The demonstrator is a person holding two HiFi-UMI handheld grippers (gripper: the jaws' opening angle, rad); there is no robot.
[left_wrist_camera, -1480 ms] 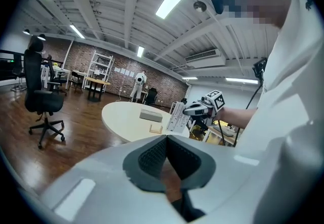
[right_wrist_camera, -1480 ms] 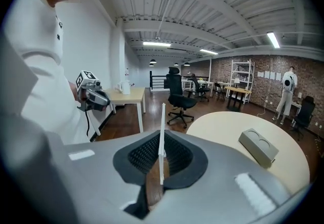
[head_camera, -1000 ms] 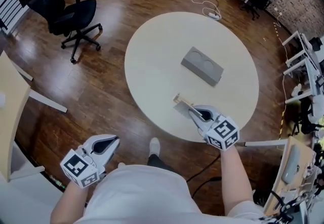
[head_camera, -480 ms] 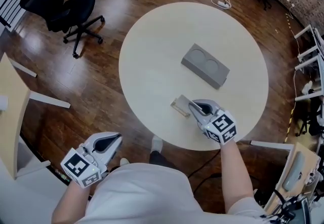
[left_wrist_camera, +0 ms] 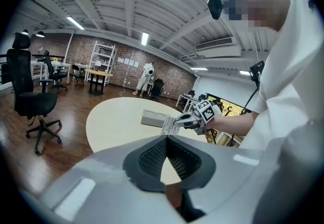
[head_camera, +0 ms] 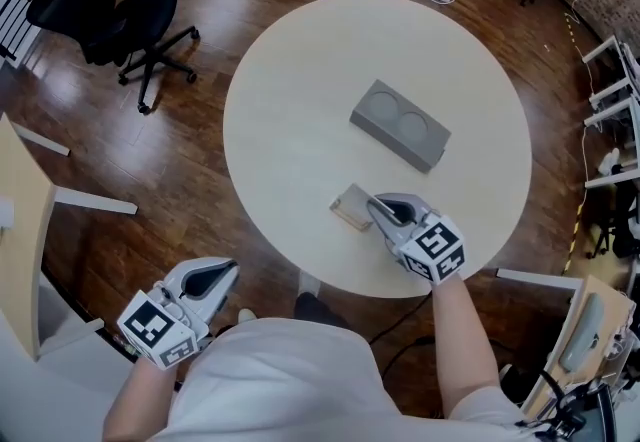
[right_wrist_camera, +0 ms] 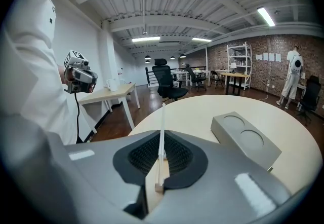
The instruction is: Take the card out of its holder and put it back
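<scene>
The right gripper [head_camera: 383, 211] is closed on the card [right_wrist_camera: 162, 127]. In the right gripper view the card stands edge-on between the pads, thin and white, and it runs straight ahead, along the jaws. Just under it, in the same line, lies the wooden holder [right_wrist_camera: 158, 177]. The two look touching at the near end, but I cannot tell if the card's edge sits in the slot or only rests beside it.

In the head view card and holder are at the near side of the round table [head_camera: 290, 90], at about 10 o'clock from the right gripper's tips. The wooden edge there runs roughly from 10 to 4 o'clock. A grey block [head_camera: 400, 125] with two round hollows lies at about 1 o'clock from the card, apart from it.

The left gripper [head_camera: 215, 277] hangs off the table, close to the person's body, at about 8 o'clock from the card and well apart. Its pads meet at the tips and nothing is between them.

So the right gripper is the nearer one by far. I judge the next move depends on keeping the card's edge in line with the holder's length, because the left gripper does not steady the holder.
</scene>
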